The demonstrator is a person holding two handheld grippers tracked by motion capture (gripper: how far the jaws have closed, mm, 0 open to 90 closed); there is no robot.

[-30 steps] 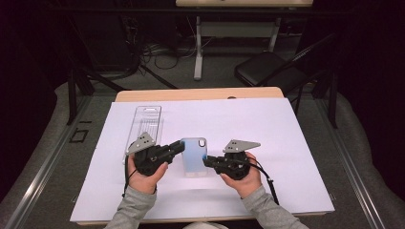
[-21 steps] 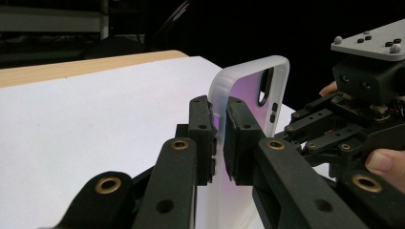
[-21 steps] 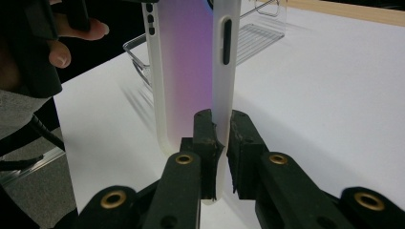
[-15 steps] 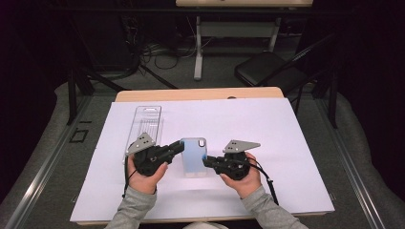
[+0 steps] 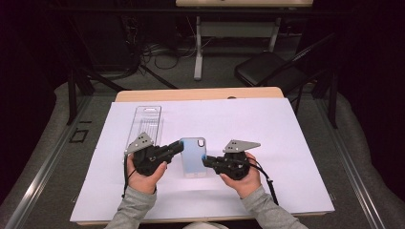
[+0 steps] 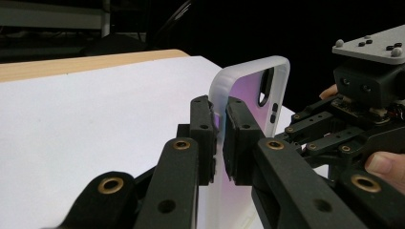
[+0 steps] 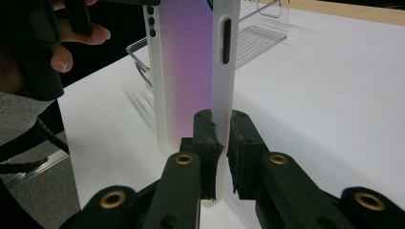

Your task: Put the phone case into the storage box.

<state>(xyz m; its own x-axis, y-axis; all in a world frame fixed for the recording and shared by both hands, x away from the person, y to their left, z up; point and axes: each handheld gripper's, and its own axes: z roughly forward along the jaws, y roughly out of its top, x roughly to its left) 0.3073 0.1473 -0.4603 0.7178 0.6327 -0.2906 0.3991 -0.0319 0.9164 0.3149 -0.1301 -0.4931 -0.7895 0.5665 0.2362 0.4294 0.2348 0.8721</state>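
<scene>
A translucent phone case (image 5: pixel 193 155) with a pale blue-violet back is held just above the white sheet, between both hands. My left gripper (image 5: pixel 180 145) is shut on its left rim near the top corner; in the left gripper view the pads (image 6: pixel 201 125) pinch the frosted edge of the case (image 6: pixel 248 90). My right gripper (image 5: pixel 206 161) is shut on the opposite rim lower down, and in the right gripper view the case (image 7: pixel 188 71) rises from between its jaws (image 7: pixel 218 128).
A clear plastic package tray (image 5: pixel 144 125) lies on the white sheet (image 5: pixel 267 129) behind my left hand. The wooden table edge (image 5: pixel 200 93) runs along the far side. A dark folding chair (image 5: pixel 272 71) and cables sit on the floor beyond.
</scene>
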